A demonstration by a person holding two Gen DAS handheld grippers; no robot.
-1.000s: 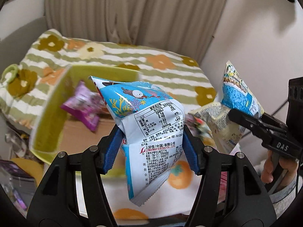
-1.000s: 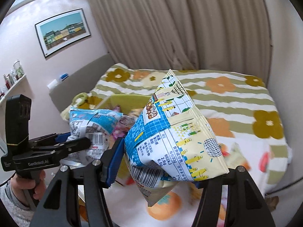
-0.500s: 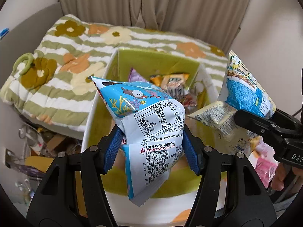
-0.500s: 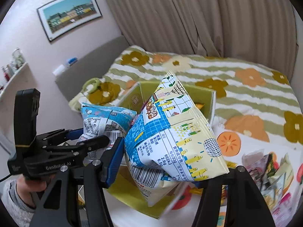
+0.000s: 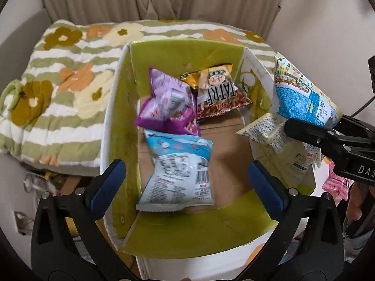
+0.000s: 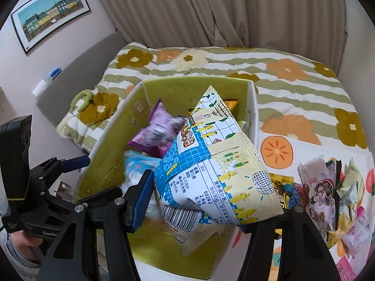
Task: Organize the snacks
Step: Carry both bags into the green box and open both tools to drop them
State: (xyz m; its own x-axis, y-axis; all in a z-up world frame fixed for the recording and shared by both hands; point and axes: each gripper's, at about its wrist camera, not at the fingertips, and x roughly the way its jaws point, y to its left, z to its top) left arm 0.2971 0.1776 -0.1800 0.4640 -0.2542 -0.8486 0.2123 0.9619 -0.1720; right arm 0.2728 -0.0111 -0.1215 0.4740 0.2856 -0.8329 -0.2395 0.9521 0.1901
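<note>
Our left claw (image 5: 186, 182) was opening wide, pads clear of the crinkly blue snack bag (image 5: 179, 173) inside the green-lined cardboard box (image 5: 187, 51). Our right claw (image 6: 199, 201) pinched a puffy yellow-and-blue packet (image 6: 218, 171) above it.

You are looking at glossy crinkled plastic snack bags (image 5: 178, 175), a matt cardboard box (image 5: 187, 53), a soft quilted cloth blanket (image 5: 58, 89), matt black plastic gripper arms.

Home bedroom: quilted floral bed (image 6: 293, 75), curtains (image 6: 211, 11), framed picture (image 6: 50, 14).
</note>
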